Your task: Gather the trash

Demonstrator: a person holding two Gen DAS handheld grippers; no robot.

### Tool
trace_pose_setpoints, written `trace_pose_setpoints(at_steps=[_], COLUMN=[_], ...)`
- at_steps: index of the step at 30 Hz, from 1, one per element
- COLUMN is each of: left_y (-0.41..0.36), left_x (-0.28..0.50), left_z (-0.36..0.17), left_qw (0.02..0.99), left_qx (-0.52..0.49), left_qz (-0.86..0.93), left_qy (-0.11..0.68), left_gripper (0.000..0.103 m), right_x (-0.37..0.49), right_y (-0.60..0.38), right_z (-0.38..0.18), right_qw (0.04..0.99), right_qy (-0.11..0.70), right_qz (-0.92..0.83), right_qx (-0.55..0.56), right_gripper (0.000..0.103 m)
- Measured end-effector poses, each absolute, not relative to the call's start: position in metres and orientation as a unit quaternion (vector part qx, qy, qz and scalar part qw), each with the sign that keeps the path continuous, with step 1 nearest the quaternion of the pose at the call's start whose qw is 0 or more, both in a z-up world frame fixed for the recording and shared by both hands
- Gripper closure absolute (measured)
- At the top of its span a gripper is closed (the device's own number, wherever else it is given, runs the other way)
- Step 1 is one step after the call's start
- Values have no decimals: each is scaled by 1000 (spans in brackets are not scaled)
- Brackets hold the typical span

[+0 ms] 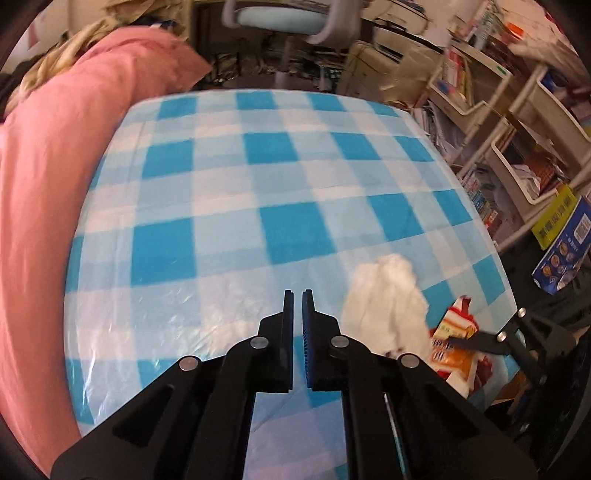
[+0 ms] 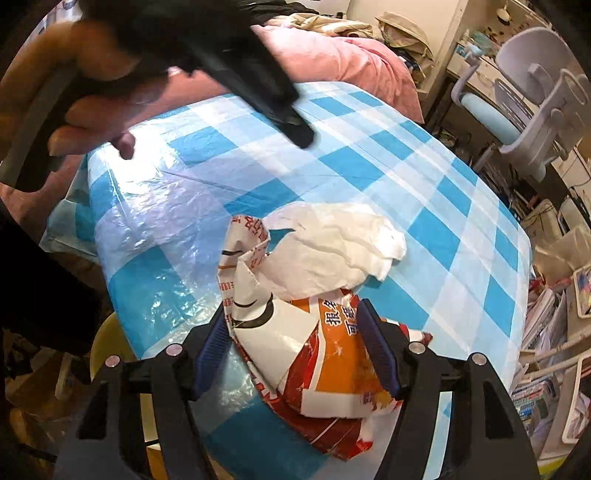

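Observation:
A crumpled orange, red and white wrapper bag [image 2: 317,365] lies at the near edge of the table with the blue checked cloth [image 2: 424,229]. A crumpled white tissue [image 2: 332,251] lies on the wrapper's far end. My right gripper [image 2: 295,314] is open, its blue-padded fingers [image 2: 376,347] on either side of the wrapper. My left gripper [image 1: 297,295] is shut and empty, held above the cloth left of the tissue [image 1: 384,295] and wrapper [image 1: 454,343]. It shows from the side in the right wrist view [image 2: 295,129], held by a hand.
A pink quilt [image 1: 55,177] lies along the table's left side. A pale blue chair [image 1: 280,18] stands beyond the far edge. White shelf racks [image 1: 517,122] full of books and boxes stand to the right. A yellow stool [image 2: 107,339] is below the near edge.

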State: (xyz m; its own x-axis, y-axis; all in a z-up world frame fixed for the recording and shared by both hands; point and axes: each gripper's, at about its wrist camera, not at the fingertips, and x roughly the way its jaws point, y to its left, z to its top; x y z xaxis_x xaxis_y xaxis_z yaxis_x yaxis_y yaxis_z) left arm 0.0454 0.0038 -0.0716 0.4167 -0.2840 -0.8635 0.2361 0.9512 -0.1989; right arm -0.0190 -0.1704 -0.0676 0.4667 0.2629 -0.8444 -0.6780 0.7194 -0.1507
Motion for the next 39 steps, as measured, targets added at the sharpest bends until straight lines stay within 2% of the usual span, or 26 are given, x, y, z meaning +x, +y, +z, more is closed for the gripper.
trace_pose_setpoints(at_steps=[2,3,4,5,6,7,11,17,20,21,22,25,39], left_y=[6,2,-4,-14,-26,-36,-79,-93,-91,-88,-85,-68,20], left_x=[44,45,46,45,43,42,39,45,45,46,48,50,0], left_z=[-74,-75,-76,-76,-75,-75,-86,-103,-101,-100,-100,-95,-58], left_qw=[834,831,825,819,818,819,812,821,828,825,822,828,868], left_qx=[-42,-49,-60,-68,-70,-66,4,68,75,73,65,50,-7], left_qz=[-169,-180,-198,-214,-225,-229,-236,-189,-183,-190,-196,-186,-124], left_qy=[523,524,527,528,525,522,533,534,525,528,531,526,481], left_gripper=[97,92,77,68,50,40,31,34,66,81,88,91,91], right_x=[-21,-22,-23,-24,-26,-27,-29,-28,-26,-25,-24,-21,-23], right_y=[-171,-173,-172,-170,-170,-169,-169,-173,-172,-172,-172,-172,-172], right_z=[-69,-70,-72,-73,-74,-74,-74,-75,-75,-75,-75,-75,-74], right_qw=[821,821,820,819,819,819,818,817,817,817,817,817,824], right_qy=[430,431,433,434,434,433,433,433,433,433,433,432,434], right_qz=[289,288,287,287,286,286,287,289,291,291,292,290,270], right_qx=[-239,-239,-239,-241,-244,-246,-247,-245,-246,-246,-245,-247,-243], right_gripper=[30,30,30,30,30,30,30,29,29,29,29,28,28])
